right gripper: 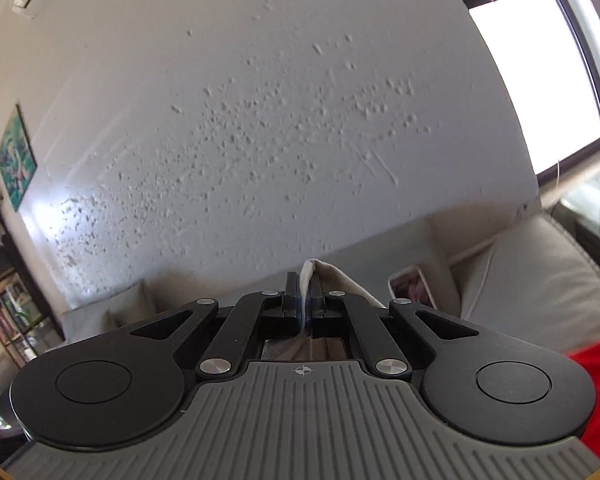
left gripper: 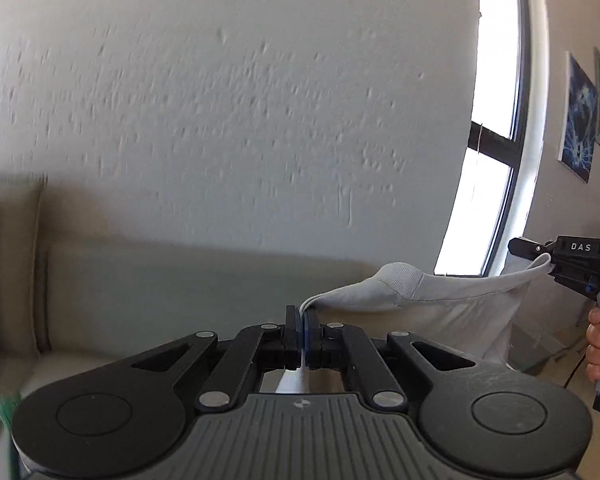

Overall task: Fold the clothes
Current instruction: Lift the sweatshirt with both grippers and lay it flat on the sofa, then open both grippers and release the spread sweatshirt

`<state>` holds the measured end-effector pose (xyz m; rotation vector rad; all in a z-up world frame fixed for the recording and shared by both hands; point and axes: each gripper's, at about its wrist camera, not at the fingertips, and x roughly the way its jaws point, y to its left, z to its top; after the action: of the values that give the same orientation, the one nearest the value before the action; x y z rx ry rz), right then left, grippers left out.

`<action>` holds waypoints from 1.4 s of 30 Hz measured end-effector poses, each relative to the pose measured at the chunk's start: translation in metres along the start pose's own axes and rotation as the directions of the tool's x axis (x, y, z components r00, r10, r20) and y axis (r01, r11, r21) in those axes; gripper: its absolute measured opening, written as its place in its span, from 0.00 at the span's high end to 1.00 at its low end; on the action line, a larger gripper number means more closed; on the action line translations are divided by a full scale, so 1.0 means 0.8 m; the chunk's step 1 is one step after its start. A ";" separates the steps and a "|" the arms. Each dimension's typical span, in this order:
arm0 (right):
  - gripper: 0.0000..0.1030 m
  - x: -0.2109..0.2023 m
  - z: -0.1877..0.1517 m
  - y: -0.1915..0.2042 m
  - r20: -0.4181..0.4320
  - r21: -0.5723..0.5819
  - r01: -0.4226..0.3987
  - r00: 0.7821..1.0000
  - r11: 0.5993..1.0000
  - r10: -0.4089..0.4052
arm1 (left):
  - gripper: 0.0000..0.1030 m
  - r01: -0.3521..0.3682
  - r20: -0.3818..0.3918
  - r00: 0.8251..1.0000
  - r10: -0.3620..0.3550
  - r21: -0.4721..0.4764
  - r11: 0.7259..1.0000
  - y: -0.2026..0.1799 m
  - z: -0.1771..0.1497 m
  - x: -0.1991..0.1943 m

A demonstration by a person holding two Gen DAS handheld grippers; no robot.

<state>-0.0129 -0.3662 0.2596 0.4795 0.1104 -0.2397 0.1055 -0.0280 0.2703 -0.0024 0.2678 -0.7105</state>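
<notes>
A light grey garment (left gripper: 412,292) with a ribbed band hangs in the air, stretched between both grippers. My left gripper (left gripper: 302,316) is shut on one edge of it. My right gripper (left gripper: 540,258) shows at the right of the left wrist view, shut on the other end, with the rest of the cloth hanging below. In the right wrist view my right gripper (right gripper: 303,282) is shut on a fold of the garment (right gripper: 328,272), which pokes up between the fingers. Both grippers point up toward the wall.
A beige sofa (left gripper: 140,280) runs along the white textured wall (right gripper: 260,120). A sofa cushion (right gripper: 540,272) and red fabric (right gripper: 596,384) lie at the right. A bright window (left gripper: 496,120), wall pictures (left gripper: 578,120) and a bookshelf (right gripper: 8,292) stand around.
</notes>
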 end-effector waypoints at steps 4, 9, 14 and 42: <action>0.98 -0.028 0.056 0.029 0.170 -0.046 -0.068 0.983 0.997 0.074 | 0.98 -0.057 0.166 0.986 0.021 0.210 0.976 -0.034 0.061 -0.034; 0.98 -0.060 0.031 0.018 0.163 -0.078 -0.092 0.981 0.993 0.104 | 0.98 -0.065 0.170 0.985 0.016 0.290 0.955 -0.054 0.016 -0.049; 0.98 -0.057 -0.088 -0.037 -0.061 -0.034 -0.009 0.998 0.999 0.007 | 0.98 -0.064 -0.028 0.997 0.076 0.312 0.948 -0.065 -0.126 -0.038; 0.57 -0.081 -0.296 -0.102 -0.706 -0.063 0.142 0.694 0.988 -0.145 | 0.42 -0.209 -0.552 0.829 0.091 -0.154 0.966 -0.031 -0.343 -0.063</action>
<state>-0.1074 -0.3122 0.0247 0.5407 0.9206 -0.1955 -0.0138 0.0101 0.0201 0.0206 0.8822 -0.5076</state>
